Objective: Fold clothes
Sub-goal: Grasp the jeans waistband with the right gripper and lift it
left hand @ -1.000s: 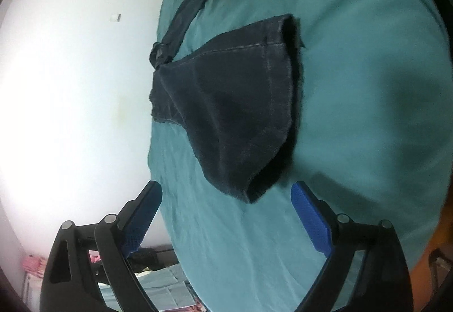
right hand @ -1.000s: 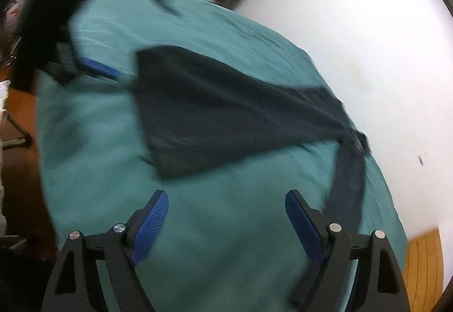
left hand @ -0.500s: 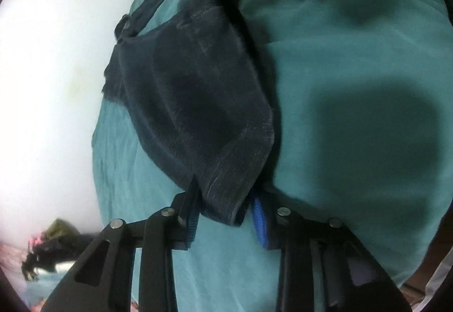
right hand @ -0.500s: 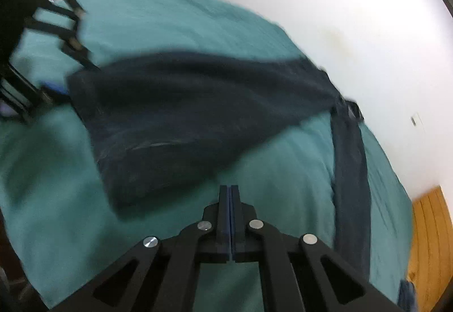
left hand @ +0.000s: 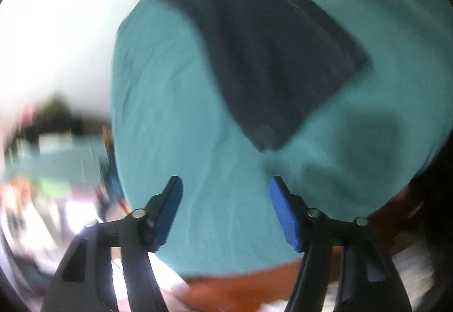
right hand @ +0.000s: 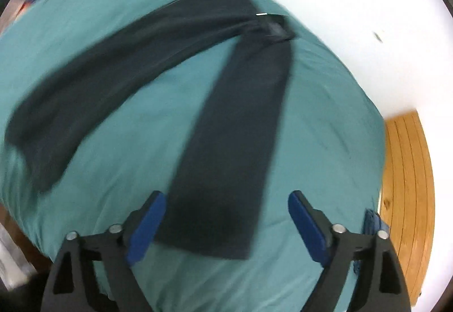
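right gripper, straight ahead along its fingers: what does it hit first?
Most likely the dark trouser leg lying flat on the teal sheet. The right gripper, jaws opening with nothing between them, points down at that leg's near end. Depth is unclear in the blurred frame.

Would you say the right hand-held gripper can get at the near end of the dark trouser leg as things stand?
Probably yes: the right hand-held gripper is opening, with nothing held, and the trouser leg lies flat on the teal cover, its near end uncovered between the fingers.
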